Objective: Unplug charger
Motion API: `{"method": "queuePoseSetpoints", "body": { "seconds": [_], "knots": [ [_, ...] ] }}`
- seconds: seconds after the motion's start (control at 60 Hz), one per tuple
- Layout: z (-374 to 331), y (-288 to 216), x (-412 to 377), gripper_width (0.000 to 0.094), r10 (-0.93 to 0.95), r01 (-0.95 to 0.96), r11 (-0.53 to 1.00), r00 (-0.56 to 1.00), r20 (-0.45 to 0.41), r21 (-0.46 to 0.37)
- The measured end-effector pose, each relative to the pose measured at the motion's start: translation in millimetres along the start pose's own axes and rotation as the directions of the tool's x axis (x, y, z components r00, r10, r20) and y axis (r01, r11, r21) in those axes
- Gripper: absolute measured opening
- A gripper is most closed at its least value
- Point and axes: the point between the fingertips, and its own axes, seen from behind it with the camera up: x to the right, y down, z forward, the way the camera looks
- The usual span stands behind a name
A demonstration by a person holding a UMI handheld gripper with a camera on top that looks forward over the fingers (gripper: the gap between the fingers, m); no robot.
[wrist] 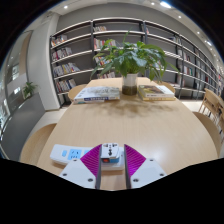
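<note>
Gripper view: my hand-held gripper (113, 163) sits low over the desk (150, 125), fingers spread, the white charger (111, 153) standing between the pads (93, 157). I cannot tell whether either pad touches it. A white power strip (68, 154) lies just beside it. Beyond stand a potted plant (131, 62), stacked books (97, 95) and bookshelves (85, 50). Risk, in my judgement: closing off-centre could slip off the charger, or pulling could drag the strip along.
</note>
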Motion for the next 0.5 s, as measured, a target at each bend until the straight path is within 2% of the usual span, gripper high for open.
{"method": "queuePoseSetpoints", "body": {
  "seconds": [0.15, 0.183, 0.2, 0.25, 0.3, 0.4, 0.467, 0.5],
  "knots": [
    [-1, 1, 0, 0.0335, -0.055, 0.055, 0.998, 0.998, -0.016, -0.024],
    [-2, 0, 1, 0.0304, -0.066, 0.066, 0.997, 0.998, -0.015, -0.028],
    [-2, 1, -6, 0.0210, -0.078, 0.079, 0.996, 0.997, 0.008, -0.030],
    [-2, 1, -7, 0.0198, -0.128, 0.128, 0.991, 0.992, 0.002, -0.033],
    [-1, 2, -8, 0.0171, -0.097, 0.098, 0.994, 0.995, 0.008, -0.039],
    [1, 1, -8, 0.0104, -0.076, 0.080, 0.993, 0.996, 0.042, -0.086],
    [-2, 0, -9, 0.0086, -0.074, 0.080, 0.983, 0.996, 0.045, -0.166],
    [-13, -41, -10, 0.0087, -0.066, 0.070, 0.995, 0.996, 0.055, -0.077]
  ]
}}
